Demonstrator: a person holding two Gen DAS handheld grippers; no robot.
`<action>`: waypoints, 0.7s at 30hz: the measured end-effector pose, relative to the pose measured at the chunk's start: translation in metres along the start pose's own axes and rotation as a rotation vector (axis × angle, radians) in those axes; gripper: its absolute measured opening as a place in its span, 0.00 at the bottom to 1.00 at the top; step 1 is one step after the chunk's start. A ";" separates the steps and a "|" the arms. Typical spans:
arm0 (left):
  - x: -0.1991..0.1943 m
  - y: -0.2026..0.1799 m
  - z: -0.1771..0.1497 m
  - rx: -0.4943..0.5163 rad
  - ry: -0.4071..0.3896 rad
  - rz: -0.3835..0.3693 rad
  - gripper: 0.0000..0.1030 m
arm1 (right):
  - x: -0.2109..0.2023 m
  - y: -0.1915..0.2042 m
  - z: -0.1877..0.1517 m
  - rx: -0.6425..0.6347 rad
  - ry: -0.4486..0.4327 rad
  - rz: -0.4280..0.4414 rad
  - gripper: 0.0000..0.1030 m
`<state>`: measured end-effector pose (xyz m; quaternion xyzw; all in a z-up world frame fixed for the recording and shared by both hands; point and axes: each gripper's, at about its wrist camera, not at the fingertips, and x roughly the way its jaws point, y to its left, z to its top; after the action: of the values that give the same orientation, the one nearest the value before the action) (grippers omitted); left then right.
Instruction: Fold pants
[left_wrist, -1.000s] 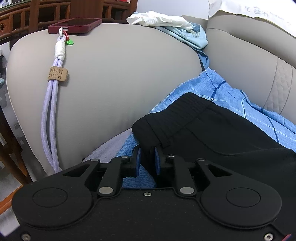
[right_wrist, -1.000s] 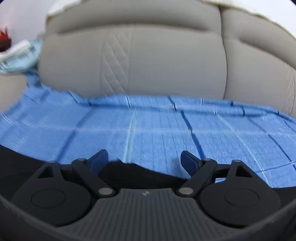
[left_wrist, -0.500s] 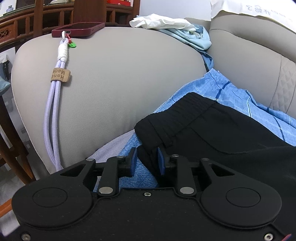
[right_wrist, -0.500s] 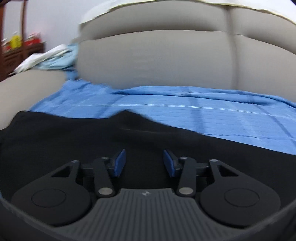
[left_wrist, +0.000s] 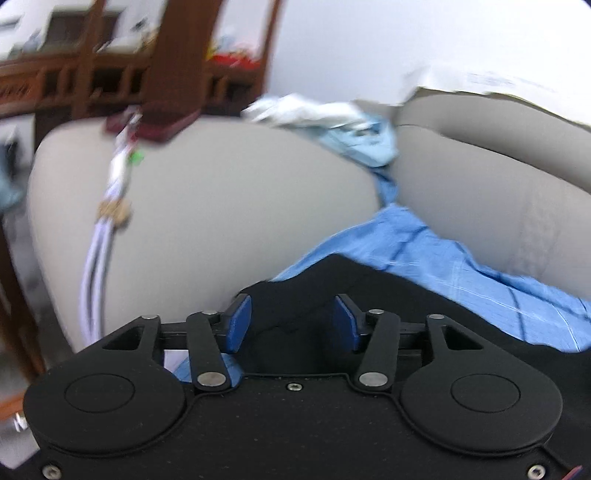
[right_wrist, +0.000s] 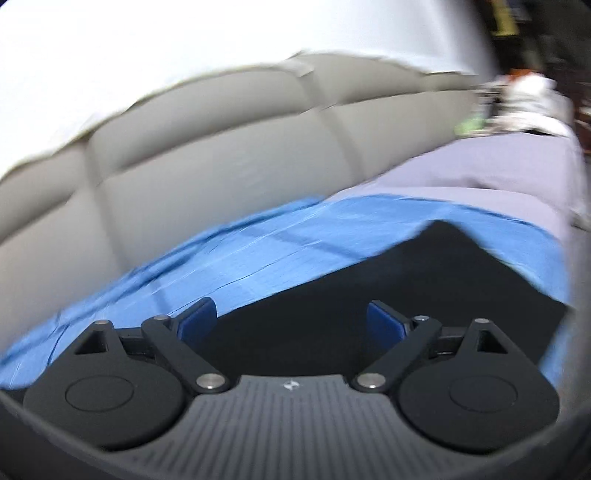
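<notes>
Black pants (left_wrist: 388, 295) lie flat on a blue sheet (right_wrist: 295, 240) over the sofa seat, directly ahead of and beneath both sets of fingers. Left gripper (left_wrist: 291, 320): fingers wide, holding nothing. Right gripper (right_wrist: 291, 321): fingers wide, holding nothing. Fabric is judged soft, light and limp; pinch a doubled edge or the thicker waistband to prevent slip.

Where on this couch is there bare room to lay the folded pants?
Bare blue sheet runs between the black pants and the backrest. The armrest is bare in the middle, crowded at its top by a phone, a hanging cord and crumpled cloth.
</notes>
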<state>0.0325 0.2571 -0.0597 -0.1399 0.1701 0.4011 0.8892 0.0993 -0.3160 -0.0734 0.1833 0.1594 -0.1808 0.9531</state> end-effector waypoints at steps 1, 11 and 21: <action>-0.003 -0.008 0.000 0.023 -0.003 -0.017 0.53 | -0.006 -0.011 -0.003 0.020 -0.021 -0.037 0.93; 0.011 -0.077 -0.020 0.137 0.166 -0.150 0.59 | -0.013 -0.128 -0.011 0.241 -0.030 -0.308 0.93; 0.030 -0.079 -0.036 0.143 0.211 -0.110 0.77 | 0.020 -0.173 -0.021 0.410 0.074 -0.298 0.97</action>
<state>0.1044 0.2122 -0.0959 -0.1264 0.2828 0.3219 0.8947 0.0419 -0.4637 -0.1495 0.3536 0.1796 -0.3409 0.8523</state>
